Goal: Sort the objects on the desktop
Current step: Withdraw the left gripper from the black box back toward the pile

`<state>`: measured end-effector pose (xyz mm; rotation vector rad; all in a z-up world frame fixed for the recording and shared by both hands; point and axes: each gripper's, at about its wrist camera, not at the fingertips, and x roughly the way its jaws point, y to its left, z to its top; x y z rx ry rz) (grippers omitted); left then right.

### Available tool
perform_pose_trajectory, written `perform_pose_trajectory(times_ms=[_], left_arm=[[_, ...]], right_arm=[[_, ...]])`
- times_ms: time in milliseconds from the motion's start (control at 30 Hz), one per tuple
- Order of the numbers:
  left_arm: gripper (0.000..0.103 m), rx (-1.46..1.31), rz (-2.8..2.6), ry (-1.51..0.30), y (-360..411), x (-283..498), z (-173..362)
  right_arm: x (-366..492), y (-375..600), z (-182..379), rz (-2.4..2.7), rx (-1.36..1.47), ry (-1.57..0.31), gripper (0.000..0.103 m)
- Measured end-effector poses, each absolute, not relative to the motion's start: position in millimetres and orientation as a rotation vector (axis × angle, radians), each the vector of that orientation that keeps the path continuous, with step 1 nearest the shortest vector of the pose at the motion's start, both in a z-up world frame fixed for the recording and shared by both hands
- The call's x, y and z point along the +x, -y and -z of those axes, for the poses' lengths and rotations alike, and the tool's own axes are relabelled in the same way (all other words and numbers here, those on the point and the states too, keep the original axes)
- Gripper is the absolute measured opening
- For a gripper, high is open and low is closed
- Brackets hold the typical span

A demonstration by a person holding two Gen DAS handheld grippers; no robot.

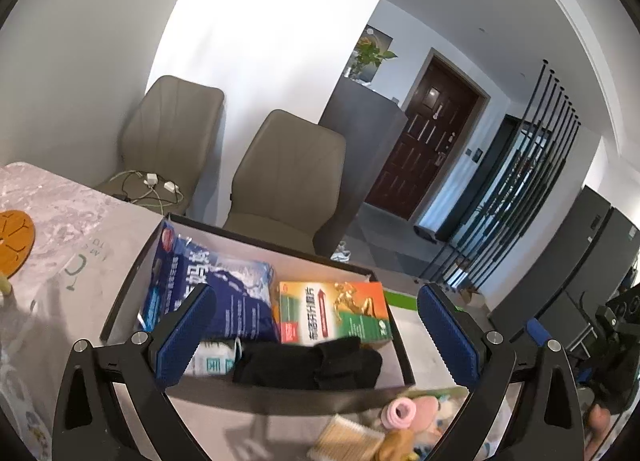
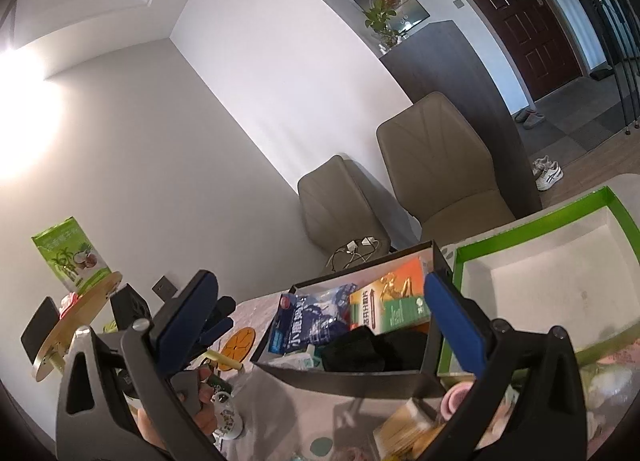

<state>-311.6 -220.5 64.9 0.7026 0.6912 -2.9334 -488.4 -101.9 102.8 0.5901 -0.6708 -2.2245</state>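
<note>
While both grippers hang raised above the clutter, nothing held. Left gripper (image 1: 316,337): blue-padded fingers (image 1: 182,337) spread wide, empty, poised over dark-walled open cardboard box (image 1: 132,273) on marble-patterned desk (image 1: 52,205). Right gripper (image 2: 320,325): fingers (image 2: 456,321) likewise spread wide, empty, aimed toward same box from nearer edge.

Box contents, apparently sorted already: blue-and-white plastic packet with printed characters (image 1: 224,281) leaning on left wall; orange-and-green medicine carton (image 1: 332,313) lying flat beside it; black folded fabric item (image 1: 308,365) against near wall; small white-and-teal pack (image 1: 212,361) partly under packet. Grouped tight, presumably to keep like items together.

Green-rimmed shallow white tray (image 2: 536,273) just beside box on its right; inside bare, likely second sorting bin.

Unsorted pile at near edge, blurred: pink ring-shaped item (image 1: 398,413), pale bristly brush-like block (image 1: 348,437), plush-looking piece (uncertain). Orange round slice-patterned coaster (image 1: 16,241) well apart on left.

Judgement: between picks; next grasp probably from near pile. Risk: blur suggests motion, small items may slip.
</note>
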Motion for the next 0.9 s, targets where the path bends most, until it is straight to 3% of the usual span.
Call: perform_pose_trajectory(times_ms=[267,900], left_arm=[[0.101,0.723,2.952,-0.561,198,-267,-70],[0.101,0.590,2.974,-0.565,172,-176,-95]], right_arm=[[-446,83,-108,2.213,0.571,0.675,0.103],[-383,52,-112,2.221,0.560,0.680,0.103]])
